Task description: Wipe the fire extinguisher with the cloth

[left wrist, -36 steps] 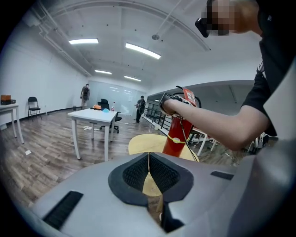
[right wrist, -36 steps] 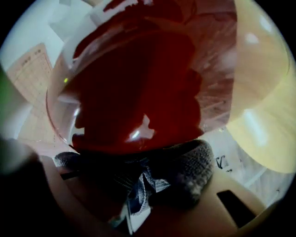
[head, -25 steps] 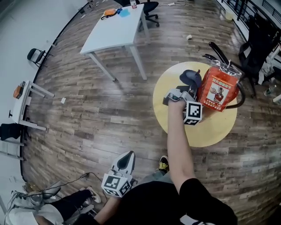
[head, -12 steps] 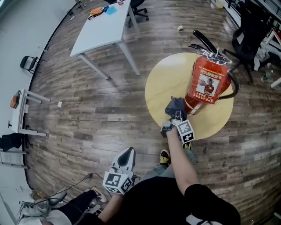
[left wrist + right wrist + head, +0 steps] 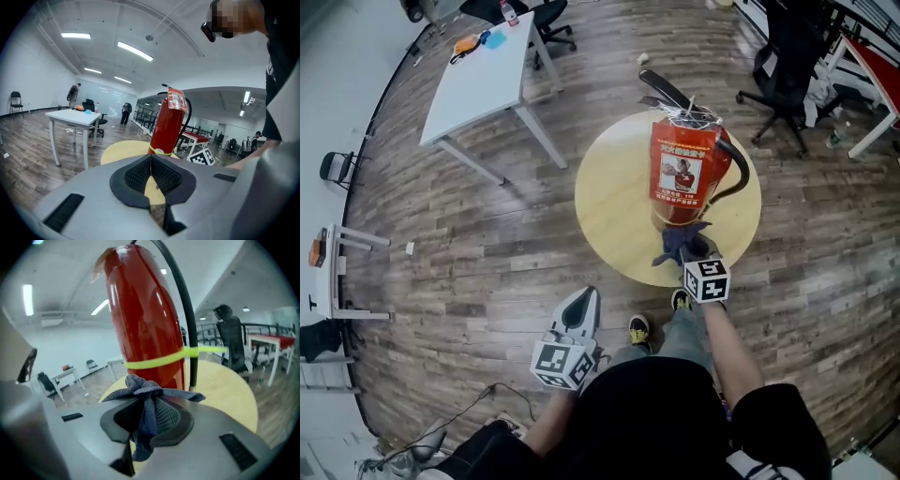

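Right hand-held gripper [image 5: 150,417]: clamped on crumpled grey-blue cloth [image 5: 146,397].
Left hand-held gripper [image 5: 151,174]: jaws together, empty.
Risk: a hard push may topple the unsteadied tall red fire extinguisher [image 5: 682,176].

The head view looks steeply down from above the person and takes in the whole yellow table [image 5: 609,206], the fire extinguisher [image 5: 682,178] standing on it, and the white table [image 5: 478,84] farther off to the left. The left gripper [image 5: 584,300] carries its camera low beside the person, well apart from the yellow table. It looks roughly level across the floor, so the fire extinguisher [image 5: 168,124] appears small and far, with the white table [image 5: 70,117] at left. The right gripper [image 5: 692,251] holds its camera at the yellow table's near edge, very near the fire extinguisher [image 5: 140,319]. That camera tilts up its red body, with the cloth [image 5: 145,394] just before the lens. All three views share the fire extinguisher and the yellow table.
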`<action>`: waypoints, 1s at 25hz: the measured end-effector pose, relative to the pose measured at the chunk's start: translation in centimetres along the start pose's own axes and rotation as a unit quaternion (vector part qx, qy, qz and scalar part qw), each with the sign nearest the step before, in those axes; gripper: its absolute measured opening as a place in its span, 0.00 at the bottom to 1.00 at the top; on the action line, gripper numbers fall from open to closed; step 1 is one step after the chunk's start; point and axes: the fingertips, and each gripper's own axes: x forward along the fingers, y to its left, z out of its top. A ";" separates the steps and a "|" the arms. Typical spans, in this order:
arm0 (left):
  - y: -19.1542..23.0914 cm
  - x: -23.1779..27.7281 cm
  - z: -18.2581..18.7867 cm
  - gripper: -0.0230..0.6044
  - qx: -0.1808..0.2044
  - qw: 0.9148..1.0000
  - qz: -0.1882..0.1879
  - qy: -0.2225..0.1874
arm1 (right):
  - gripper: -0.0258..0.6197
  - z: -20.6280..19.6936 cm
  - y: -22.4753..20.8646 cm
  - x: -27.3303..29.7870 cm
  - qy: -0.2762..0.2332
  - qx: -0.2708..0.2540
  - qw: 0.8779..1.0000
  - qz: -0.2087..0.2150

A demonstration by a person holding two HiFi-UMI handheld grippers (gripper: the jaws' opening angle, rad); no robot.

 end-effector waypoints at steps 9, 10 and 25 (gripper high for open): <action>-6.1 6.0 1.8 0.07 0.009 0.999 -0.038 -0.016 | 0.14 20.8 -1.3 -13.3 -0.218 -0.162 0.960 0.064; -6.6 6.6 2.1 0.07 0.009 0.999 -0.040 -0.016 | 0.14 23.5 -0.3 -14.9 -0.229 -0.187 0.952 0.074; -8.5 11.1 2.0 0.07 0.006 0.999 -0.034 -0.017 | 0.14 33.1 -0.5 -17.8 -0.204 -0.350 0.909 0.102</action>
